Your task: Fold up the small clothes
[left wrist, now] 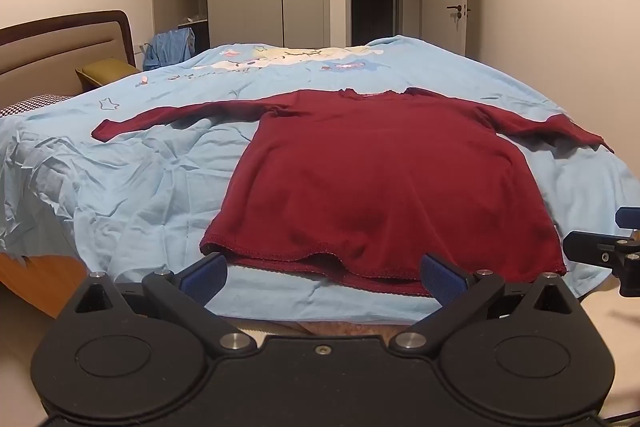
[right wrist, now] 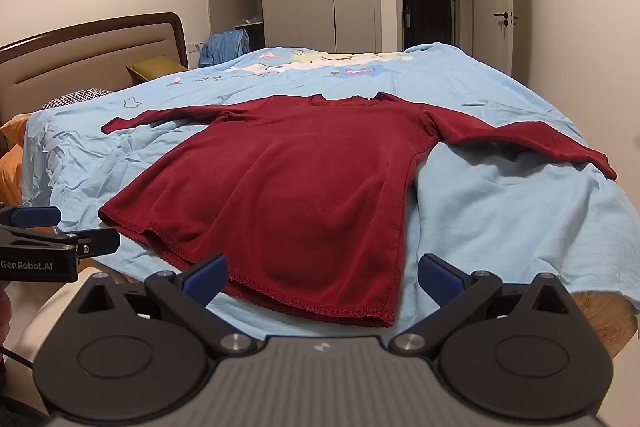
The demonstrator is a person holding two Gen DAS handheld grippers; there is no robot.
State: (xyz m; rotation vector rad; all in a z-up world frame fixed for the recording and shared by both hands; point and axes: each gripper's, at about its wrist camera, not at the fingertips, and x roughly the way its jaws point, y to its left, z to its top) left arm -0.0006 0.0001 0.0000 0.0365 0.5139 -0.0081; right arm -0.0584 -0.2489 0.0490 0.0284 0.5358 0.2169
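A dark red shirt [left wrist: 384, 171] is lying flat on the blue sheet [left wrist: 132, 187] that is covering the bed. Both long sleeves are sticking straight out to the sides. The neck of the shirt is pointing away toward the far end of the sheet, and the bottom hem is sitting close to the near edge of the sheet.

The left gripper [left wrist: 322, 277] is hanging just in front of the hem, near the shirt's left bottom corner. Its two blue fingers [left wrist: 208, 275] are spread wide apart, and they are holding nothing.

The right gripper [right wrist: 322, 277] is hanging in front of the hem too, near the shirt's right bottom corner. Its blue fingers [right wrist: 440, 277] are also spread wide, with nothing between them.

Behind the shirt, at the far side of the sheet, a cartoon picture [left wrist: 296, 57] is showing on the cloth.
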